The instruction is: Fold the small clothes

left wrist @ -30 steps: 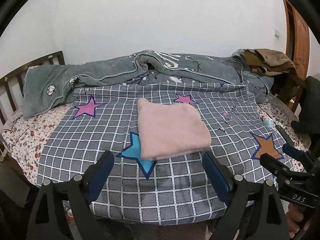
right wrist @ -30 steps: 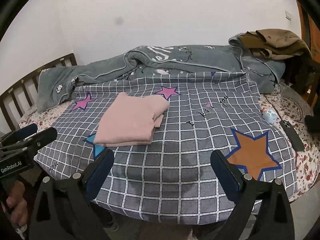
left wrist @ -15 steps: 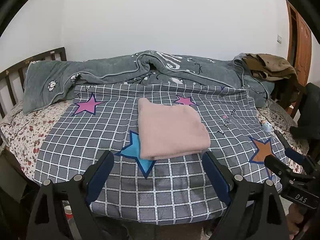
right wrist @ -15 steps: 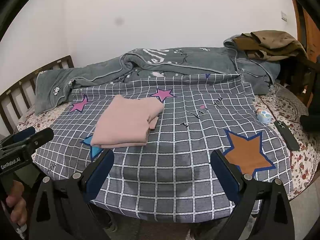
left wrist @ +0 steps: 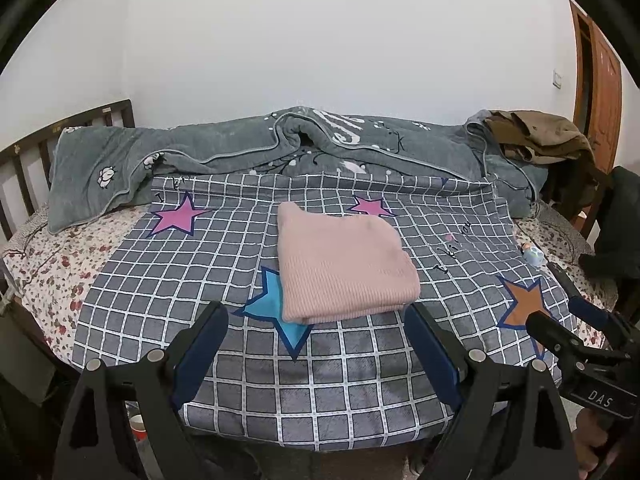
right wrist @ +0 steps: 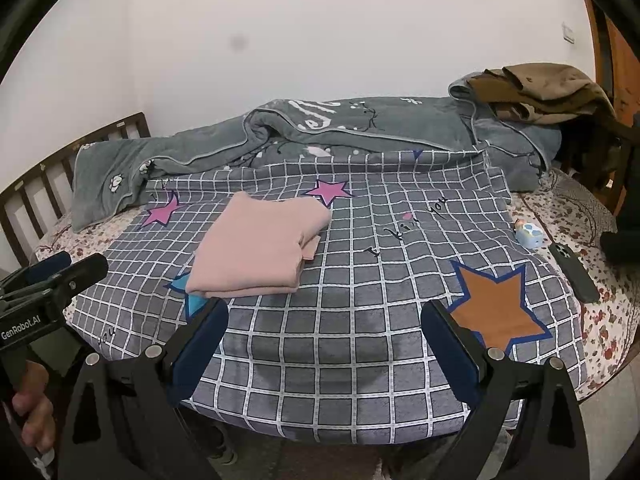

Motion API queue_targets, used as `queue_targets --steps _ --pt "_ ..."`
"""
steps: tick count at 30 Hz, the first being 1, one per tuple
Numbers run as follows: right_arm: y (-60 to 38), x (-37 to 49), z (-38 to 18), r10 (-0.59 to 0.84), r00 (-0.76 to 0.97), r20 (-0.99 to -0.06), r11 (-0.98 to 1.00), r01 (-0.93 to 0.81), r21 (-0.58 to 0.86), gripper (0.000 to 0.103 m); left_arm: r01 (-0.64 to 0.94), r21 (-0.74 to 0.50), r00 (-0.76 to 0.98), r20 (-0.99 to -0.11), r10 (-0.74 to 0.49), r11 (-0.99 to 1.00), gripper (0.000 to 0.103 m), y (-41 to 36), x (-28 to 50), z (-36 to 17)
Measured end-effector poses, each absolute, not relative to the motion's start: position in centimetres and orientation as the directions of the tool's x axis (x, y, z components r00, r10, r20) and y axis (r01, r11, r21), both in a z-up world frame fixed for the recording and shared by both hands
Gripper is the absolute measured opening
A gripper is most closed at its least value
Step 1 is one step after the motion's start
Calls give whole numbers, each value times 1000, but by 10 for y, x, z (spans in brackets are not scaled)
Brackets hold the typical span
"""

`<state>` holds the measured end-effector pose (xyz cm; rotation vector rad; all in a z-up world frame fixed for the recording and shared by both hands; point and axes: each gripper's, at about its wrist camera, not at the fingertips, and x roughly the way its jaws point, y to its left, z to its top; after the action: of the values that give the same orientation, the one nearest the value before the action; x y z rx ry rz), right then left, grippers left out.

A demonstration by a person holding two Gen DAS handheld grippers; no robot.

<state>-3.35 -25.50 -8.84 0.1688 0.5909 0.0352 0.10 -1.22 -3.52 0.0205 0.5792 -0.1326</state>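
A pink knitted garment (left wrist: 340,264) (right wrist: 260,248) lies folded into a thick rectangle on the grey checked sheet (left wrist: 160,280) (right wrist: 360,280) with star prints. My left gripper (left wrist: 316,320) hovers just in front of the garment's near edge, open, with nothing between its blue pads. My right gripper (right wrist: 325,312) stands open over bare sheet, to the right of the garment and in front of it, also holding nothing. Each gripper shows from the side in the other's view: the right gripper (left wrist: 556,314) and the left gripper (right wrist: 80,266), with a person's hand (right wrist: 32,400) on its grip.
A rumpled grey blanket (left wrist: 280,148) runs along the back of the bed, with brown clothes (right wrist: 536,88) piled at its right end. A small blue toy (right wrist: 528,236) and a black phone (right wrist: 572,276) lie at the right. A wooden headboard (left wrist: 24,160) stands left.
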Motion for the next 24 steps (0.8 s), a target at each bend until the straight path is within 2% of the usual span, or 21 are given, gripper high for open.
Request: queue_targets --steps 24 --pt "-253 -37 -84 88 837 -541 984 11 178 96 132 -18 830 -544 -121 991 90 -14 -2 -32"
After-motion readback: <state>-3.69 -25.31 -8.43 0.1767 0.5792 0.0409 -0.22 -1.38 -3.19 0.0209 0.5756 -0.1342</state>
